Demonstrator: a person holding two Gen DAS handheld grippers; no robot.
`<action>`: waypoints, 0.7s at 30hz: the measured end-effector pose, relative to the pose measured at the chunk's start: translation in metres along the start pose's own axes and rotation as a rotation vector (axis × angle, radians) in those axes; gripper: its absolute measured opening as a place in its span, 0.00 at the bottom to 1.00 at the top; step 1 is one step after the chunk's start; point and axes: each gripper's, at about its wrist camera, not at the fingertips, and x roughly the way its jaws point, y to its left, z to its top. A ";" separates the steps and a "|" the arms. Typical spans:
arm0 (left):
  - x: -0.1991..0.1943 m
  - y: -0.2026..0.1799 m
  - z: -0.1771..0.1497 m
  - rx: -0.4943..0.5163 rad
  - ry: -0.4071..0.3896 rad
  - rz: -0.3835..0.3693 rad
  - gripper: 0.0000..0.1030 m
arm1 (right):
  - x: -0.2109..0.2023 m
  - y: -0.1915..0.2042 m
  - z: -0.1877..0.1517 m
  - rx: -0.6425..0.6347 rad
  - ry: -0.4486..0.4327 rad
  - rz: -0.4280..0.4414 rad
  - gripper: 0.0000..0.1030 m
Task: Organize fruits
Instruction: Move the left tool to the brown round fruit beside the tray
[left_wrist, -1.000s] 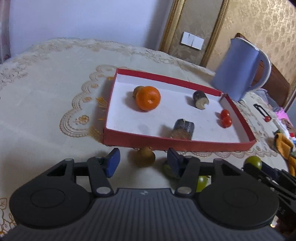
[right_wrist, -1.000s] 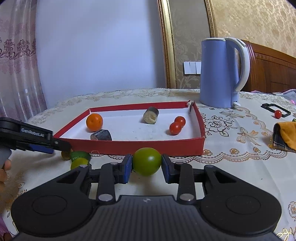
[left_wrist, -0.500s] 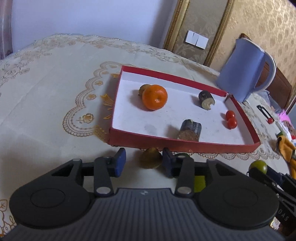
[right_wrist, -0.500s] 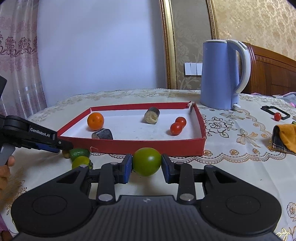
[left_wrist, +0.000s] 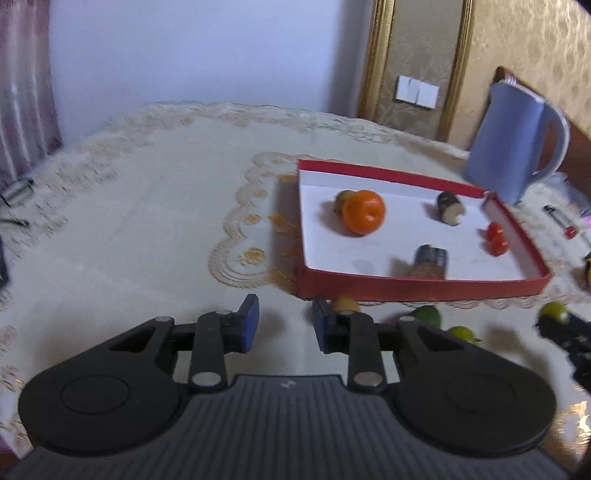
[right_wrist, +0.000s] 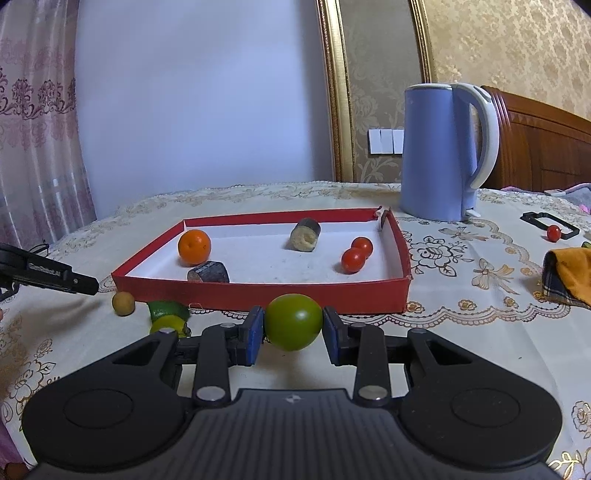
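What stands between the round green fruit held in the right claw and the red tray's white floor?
Only the red cardboard tray's near wall, directly ahead of the round green fruit in the right claw. Beyond it, bare floor lies between the dark cylinder piece and two red cherry tomatoes.
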 end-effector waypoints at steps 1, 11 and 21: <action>0.000 -0.001 -0.001 0.007 -0.002 -0.017 0.26 | 0.000 0.001 0.000 -0.002 0.000 0.000 0.33; 0.016 -0.034 -0.004 0.111 0.019 -0.079 0.27 | 0.001 0.003 -0.001 -0.006 0.005 0.003 0.33; 0.031 -0.048 0.002 0.106 0.047 -0.143 0.29 | 0.003 0.001 -0.001 -0.002 0.011 0.004 0.33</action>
